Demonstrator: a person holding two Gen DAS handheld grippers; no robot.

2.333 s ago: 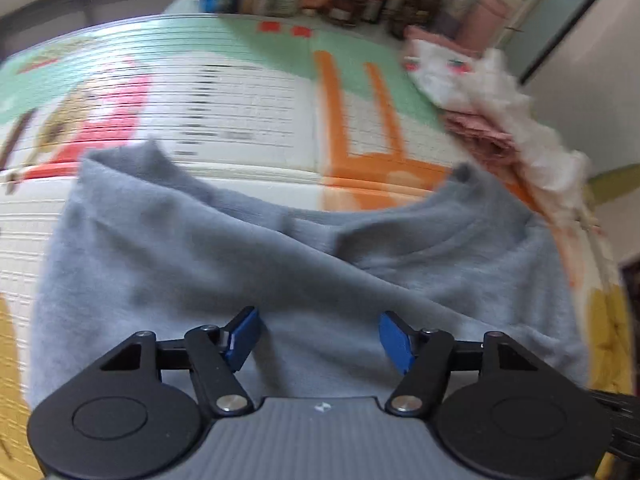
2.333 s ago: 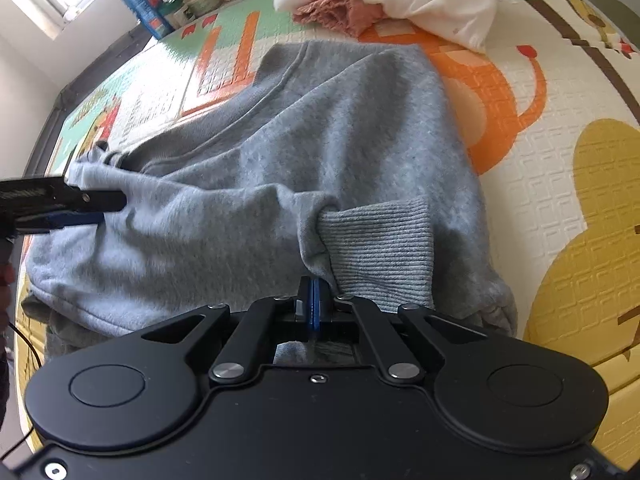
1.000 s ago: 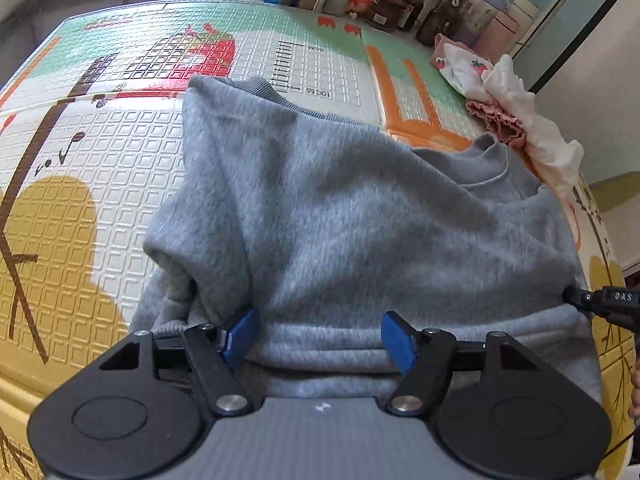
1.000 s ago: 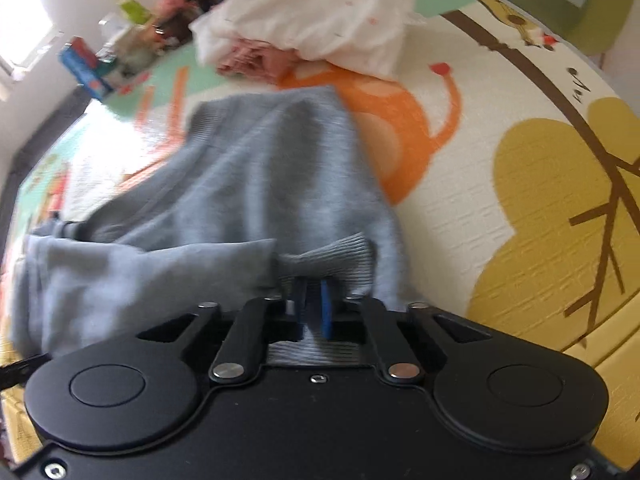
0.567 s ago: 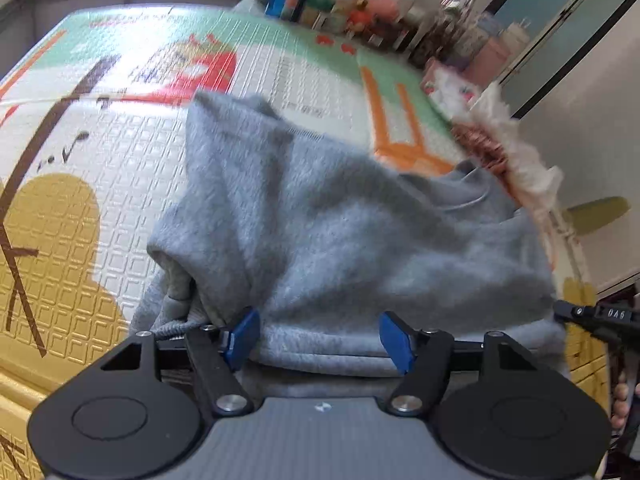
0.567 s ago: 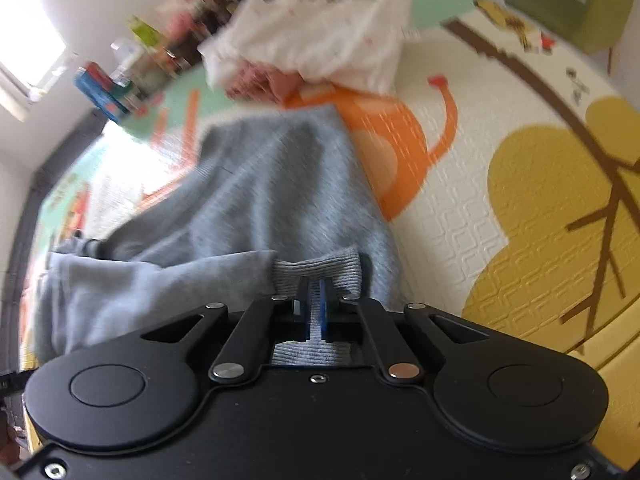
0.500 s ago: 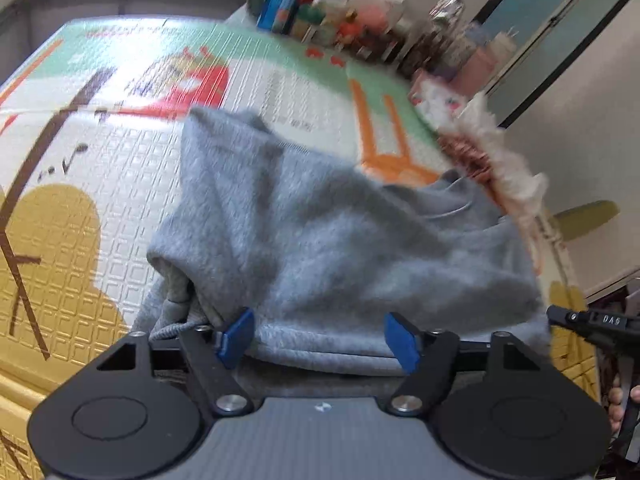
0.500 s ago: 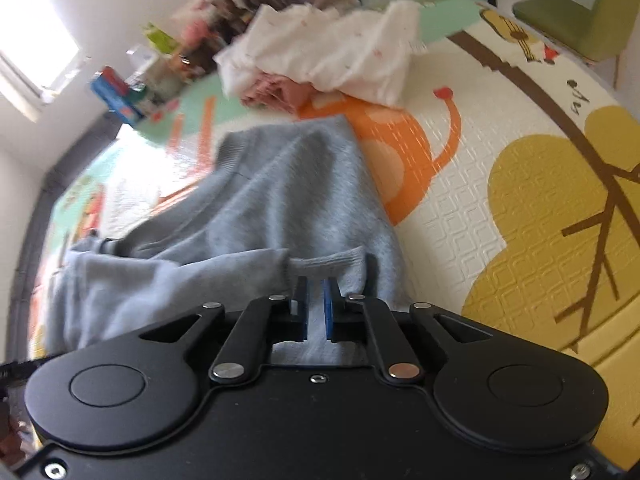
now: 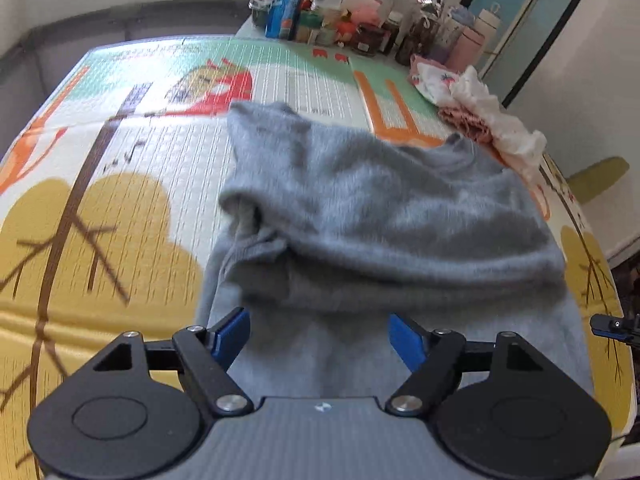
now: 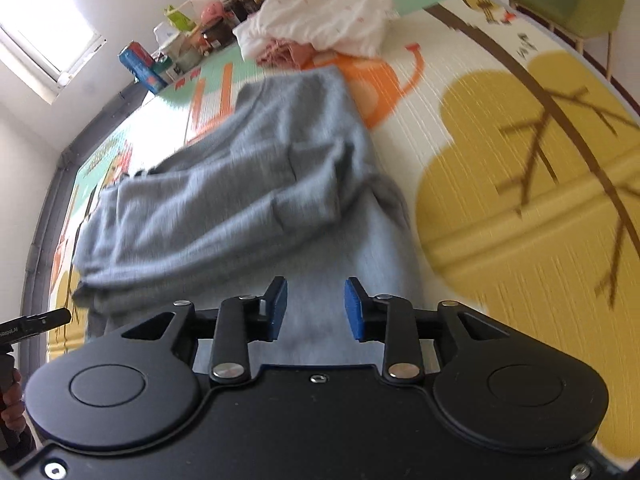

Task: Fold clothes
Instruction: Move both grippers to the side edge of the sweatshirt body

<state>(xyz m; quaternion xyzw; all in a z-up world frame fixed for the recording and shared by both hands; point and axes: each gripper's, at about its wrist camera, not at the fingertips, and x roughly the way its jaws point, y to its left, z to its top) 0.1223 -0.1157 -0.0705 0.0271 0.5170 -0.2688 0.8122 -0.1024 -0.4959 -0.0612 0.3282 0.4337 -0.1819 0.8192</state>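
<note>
Hovering both claws empty over the grey sweatshirt [image 9: 384, 216], I see the left claw [image 9: 320, 340] spread wide and the right claw [image 10: 316, 310] parted less, gripping nothing. The soft fleece lies doubled over itself on the embossed foam play mat [image 9: 120, 208], its upper layer rumpled, presumably mid-fold.
</note>
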